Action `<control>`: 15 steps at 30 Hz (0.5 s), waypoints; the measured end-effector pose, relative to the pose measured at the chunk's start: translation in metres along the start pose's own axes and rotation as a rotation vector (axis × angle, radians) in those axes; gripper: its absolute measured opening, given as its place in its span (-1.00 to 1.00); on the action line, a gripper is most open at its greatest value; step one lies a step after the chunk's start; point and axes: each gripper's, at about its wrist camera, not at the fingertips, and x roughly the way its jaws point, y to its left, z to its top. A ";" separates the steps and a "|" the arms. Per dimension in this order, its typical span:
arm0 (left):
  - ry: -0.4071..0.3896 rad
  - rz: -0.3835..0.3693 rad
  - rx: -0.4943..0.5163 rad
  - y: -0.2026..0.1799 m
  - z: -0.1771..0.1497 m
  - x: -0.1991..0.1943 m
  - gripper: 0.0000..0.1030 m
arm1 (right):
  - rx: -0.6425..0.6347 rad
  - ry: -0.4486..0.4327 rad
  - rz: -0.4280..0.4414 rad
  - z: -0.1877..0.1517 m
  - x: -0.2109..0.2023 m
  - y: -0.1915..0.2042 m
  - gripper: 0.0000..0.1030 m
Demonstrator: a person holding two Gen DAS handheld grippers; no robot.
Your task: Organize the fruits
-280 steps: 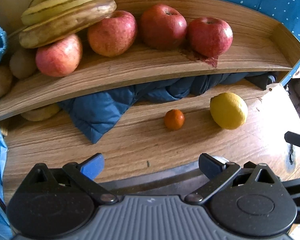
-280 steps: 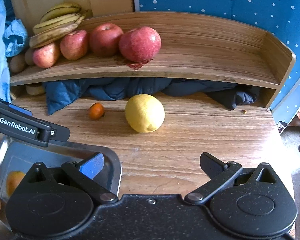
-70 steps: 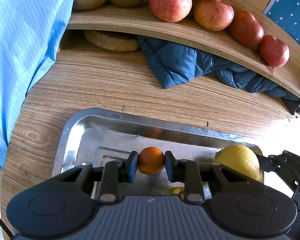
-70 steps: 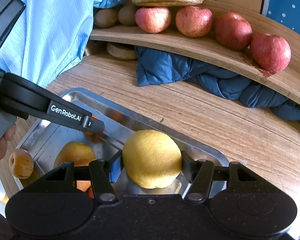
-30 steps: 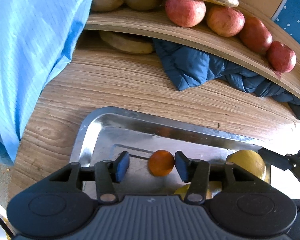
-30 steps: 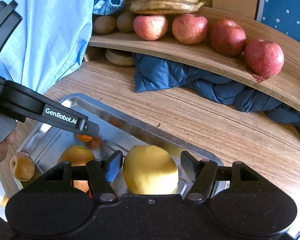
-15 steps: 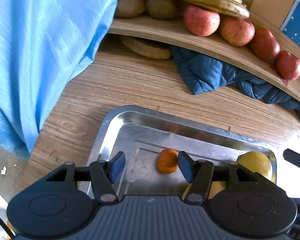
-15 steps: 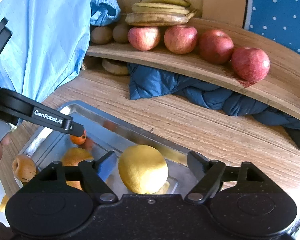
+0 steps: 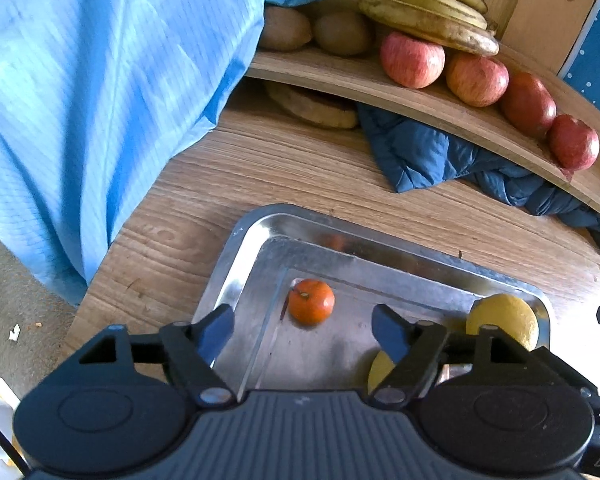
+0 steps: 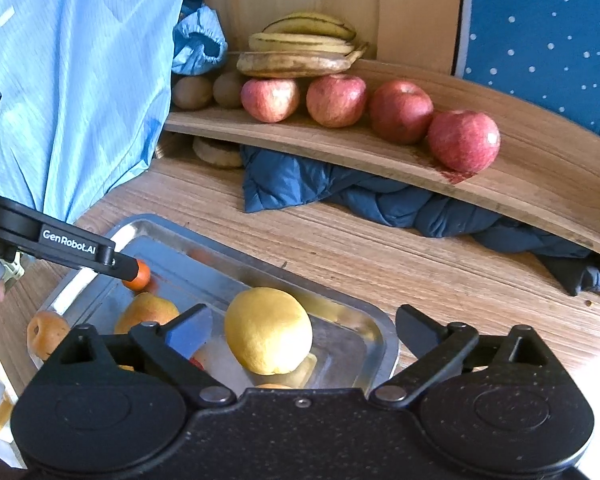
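Observation:
A steel tray [image 9: 236, 248] [image 10: 376, 332] lies on the wooden table. A small orange mandarin [image 9: 311, 301] [image 10: 140, 275] rests in it, just ahead of my open, empty left gripper [image 9: 306, 330]. A large yellow lemon [image 10: 268, 330] [image 9: 504, 320] rests at the tray's right end, between the fingers of my open right gripper [image 10: 304, 330], which do not touch it. Other orange-yellow fruits [image 10: 146, 310] lie in the tray, partly hidden by the grippers. The left gripper's arm [image 10: 72, 246] crosses the right wrist view.
A curved wooden shelf [image 10: 520, 184] at the back holds several red apples [image 10: 464, 140], bananas [image 10: 300, 50] and brown kiwis [image 10: 192, 92]. A dark blue quilted cloth [image 10: 300, 182] lies under it. A light blue garment [image 9: 100, 80] hangs on the left, past the table's edge.
Both grippers opened and let go: the mandarin and the lemon now rest in the tray. Both grippers have pulled back and up from the fruit.

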 end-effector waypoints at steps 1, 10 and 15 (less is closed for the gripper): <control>-0.004 0.002 -0.002 0.000 -0.001 -0.002 0.66 | 0.000 -0.004 -0.003 -0.001 -0.002 0.000 0.94; -0.039 0.003 -0.010 -0.001 -0.011 -0.018 0.80 | 0.009 -0.040 -0.033 -0.010 -0.021 -0.003 0.97; -0.053 0.019 -0.003 -0.001 -0.014 -0.025 0.89 | 0.023 -0.065 -0.051 -0.013 -0.033 -0.007 0.98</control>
